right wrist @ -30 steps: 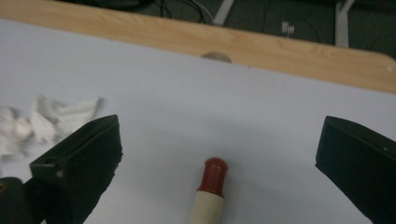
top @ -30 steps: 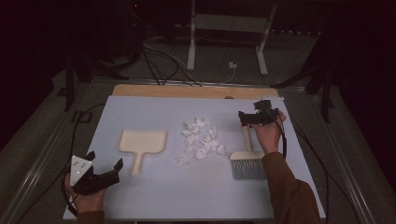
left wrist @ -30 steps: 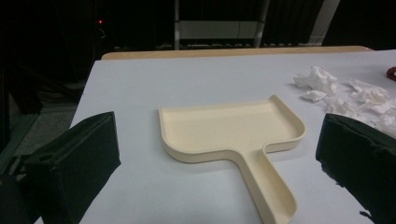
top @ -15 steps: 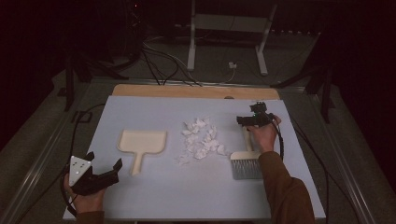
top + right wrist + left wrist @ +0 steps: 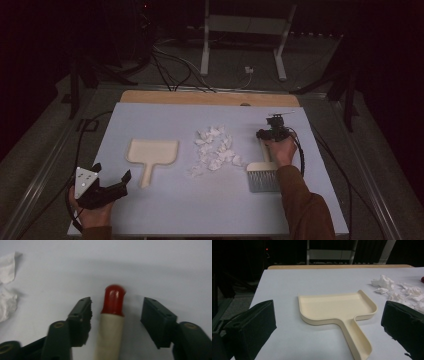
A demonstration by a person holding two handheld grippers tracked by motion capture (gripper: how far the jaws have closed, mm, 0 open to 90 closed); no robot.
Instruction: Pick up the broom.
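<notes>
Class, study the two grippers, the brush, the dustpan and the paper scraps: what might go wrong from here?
1. The right gripper, jaws open, straddles the red-tipped cream brush handle off-centre, nearer one jaw; closing could nudge it sideways.
2. The pile of torn white paper scraps lies just beside the grey-bristled brush head; a careless lift might scatter light pieces.
3. The left gripper, jaws open, sits short of the cream plastic dustpan, leaving it unheld; sweeping could push it away.
</notes>
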